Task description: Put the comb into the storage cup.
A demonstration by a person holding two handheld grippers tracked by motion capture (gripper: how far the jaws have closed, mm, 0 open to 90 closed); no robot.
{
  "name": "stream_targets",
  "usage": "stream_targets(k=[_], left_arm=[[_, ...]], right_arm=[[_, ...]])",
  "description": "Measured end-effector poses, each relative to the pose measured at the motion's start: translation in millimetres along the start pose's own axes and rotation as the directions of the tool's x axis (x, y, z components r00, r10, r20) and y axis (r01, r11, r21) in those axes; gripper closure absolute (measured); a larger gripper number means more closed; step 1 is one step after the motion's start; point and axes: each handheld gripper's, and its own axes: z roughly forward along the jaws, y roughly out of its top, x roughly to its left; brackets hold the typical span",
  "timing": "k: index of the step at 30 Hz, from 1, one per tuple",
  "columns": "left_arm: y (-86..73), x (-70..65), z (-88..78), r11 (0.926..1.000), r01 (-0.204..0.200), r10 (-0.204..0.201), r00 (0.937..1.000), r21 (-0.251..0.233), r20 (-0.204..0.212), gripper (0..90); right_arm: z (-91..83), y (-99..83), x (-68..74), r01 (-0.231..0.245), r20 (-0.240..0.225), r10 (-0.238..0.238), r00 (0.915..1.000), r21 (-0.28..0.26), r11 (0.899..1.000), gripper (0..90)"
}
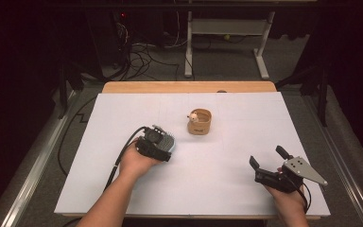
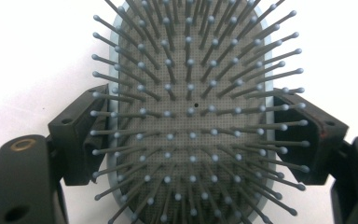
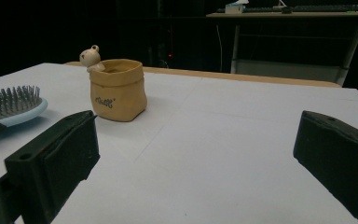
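A light-blue hairbrush (image 2: pixel 191 140) with grey ball-tipped bristles sits between the jaws of my left gripper (image 2: pixel 198 126), bristles toward the camera. Both jaws press the sides of its head. From above, the left gripper (image 1: pixel 162 144) holds the hairbrush (image 1: pixel 168 140) just over the white table top (image 1: pixel 217 161), left of centre. My right gripper (image 1: pixel 266 156) is open near the front right with nothing in it. In the right gripper view its jaws (image 3: pixel 196 140) stand wide apart and point at a tan pot (image 3: pixel 118 88).
The tan pot (image 1: pixel 199 122) with a small bear figure (image 1: pixel 194 116) on its rim stands mid-table, beyond both grippers. The hairbrush (image 3: pixel 14 106) lies left of it in the right gripper view. A wooden edge (image 1: pixel 189 87) runs along the table's far side.
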Motion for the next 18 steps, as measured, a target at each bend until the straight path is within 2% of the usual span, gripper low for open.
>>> stream_targets(k=[10,16,18], left_arm=[[-5.0,3.4,-18.1,0.9972,-0.019,0.020,0.9997,-0.072,0.014,21.0],[-9.7,3.4,-26.4,0.9915,-0.029,0.031,0.9994,-0.127,0.016,21.0],[-11.3,3.4,-27.4,0.9914,-0.032,0.035,0.9991,-0.127,0.023,21.0]], right_arm=[[-0.1,0.0,-0.2,-0.001,0.000,0.001,1.0000,-0.002,1.000,0.7],[-0.6,0.3,0.0,-0.004,-0.001,0.004,1.0000,-0.007,1.000,0.8],[-0.6,0.3,0.0,-0.004,-0.001,0.004,1.0000,-0.007,1.000,0.8]])
